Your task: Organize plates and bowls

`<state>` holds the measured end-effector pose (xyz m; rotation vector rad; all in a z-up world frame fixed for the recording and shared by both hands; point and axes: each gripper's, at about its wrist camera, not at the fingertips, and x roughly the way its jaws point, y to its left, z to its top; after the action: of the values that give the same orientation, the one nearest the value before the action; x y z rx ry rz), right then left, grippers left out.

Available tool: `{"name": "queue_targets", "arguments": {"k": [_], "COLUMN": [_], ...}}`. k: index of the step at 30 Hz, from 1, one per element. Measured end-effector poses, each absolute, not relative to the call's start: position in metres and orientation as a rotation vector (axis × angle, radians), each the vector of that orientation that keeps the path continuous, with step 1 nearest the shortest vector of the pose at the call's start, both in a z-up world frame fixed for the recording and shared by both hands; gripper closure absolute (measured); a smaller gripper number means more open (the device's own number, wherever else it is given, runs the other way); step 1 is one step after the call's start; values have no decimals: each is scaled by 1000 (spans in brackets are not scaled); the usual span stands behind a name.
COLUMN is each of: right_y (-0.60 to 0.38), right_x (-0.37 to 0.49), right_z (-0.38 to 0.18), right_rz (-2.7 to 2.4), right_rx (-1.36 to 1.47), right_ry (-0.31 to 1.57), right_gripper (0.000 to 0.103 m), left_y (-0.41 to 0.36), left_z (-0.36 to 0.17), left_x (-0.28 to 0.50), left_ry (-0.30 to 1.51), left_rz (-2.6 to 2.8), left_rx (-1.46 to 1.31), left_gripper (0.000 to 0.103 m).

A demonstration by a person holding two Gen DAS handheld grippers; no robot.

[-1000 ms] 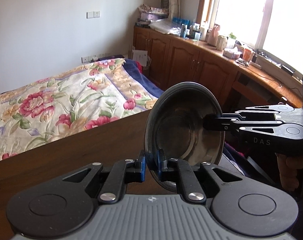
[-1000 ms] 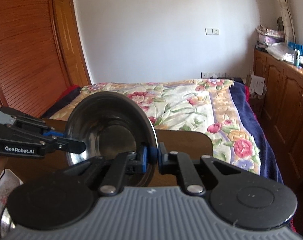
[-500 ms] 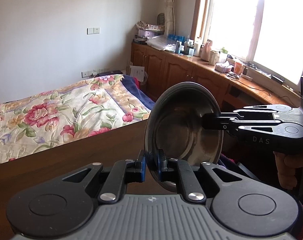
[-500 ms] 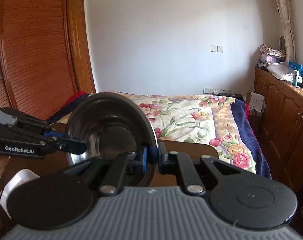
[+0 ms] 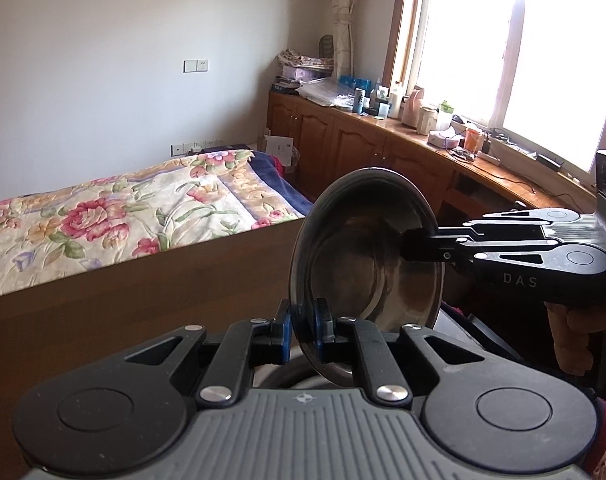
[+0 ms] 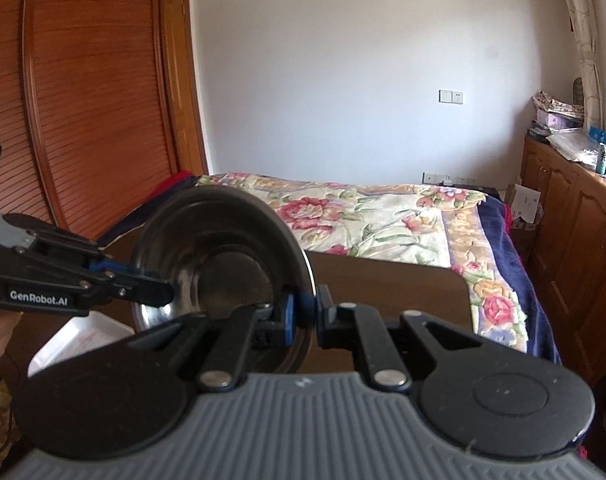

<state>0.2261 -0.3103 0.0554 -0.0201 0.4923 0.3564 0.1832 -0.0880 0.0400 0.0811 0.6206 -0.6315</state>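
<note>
A round steel bowl is held up in the air, tilted on edge. My left gripper is shut on its near rim, blue pads either side. My right gripper comes in from the right and is shut on the opposite rim. In the right wrist view the same steel bowl shows its hollow inside; my right gripper clamps the rim, and my left gripper bites the rim from the left.
A dark wooden table lies below the bowl. Behind it is a bed with a floral quilt. A white tray sits low left in the right wrist view. Wooden cabinets with clutter run under the window.
Both grippers have risen with the bowl still held between them; the table and bed now sit lower in both views, and more wall shows.
</note>
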Motion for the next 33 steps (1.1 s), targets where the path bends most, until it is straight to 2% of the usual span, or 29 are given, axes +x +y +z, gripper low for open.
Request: {"name": "queue_targets", "arguments": {"k": [14,33], "right_y": [-293,-297], "right_x": [194,191], "right_z": [22,-15], "right_rz": [384,385], "right_rx": [-2,141], "right_ry": [552,529], "right_gripper": [90,90], "left_y": [-65,-62], "left_z": [-5,-25], "left_x": [147,140], "left_ry": [681,680], "left_rz": [-607,-536], "left_rx": [13,-42], "left_gripper": [65,65]}}
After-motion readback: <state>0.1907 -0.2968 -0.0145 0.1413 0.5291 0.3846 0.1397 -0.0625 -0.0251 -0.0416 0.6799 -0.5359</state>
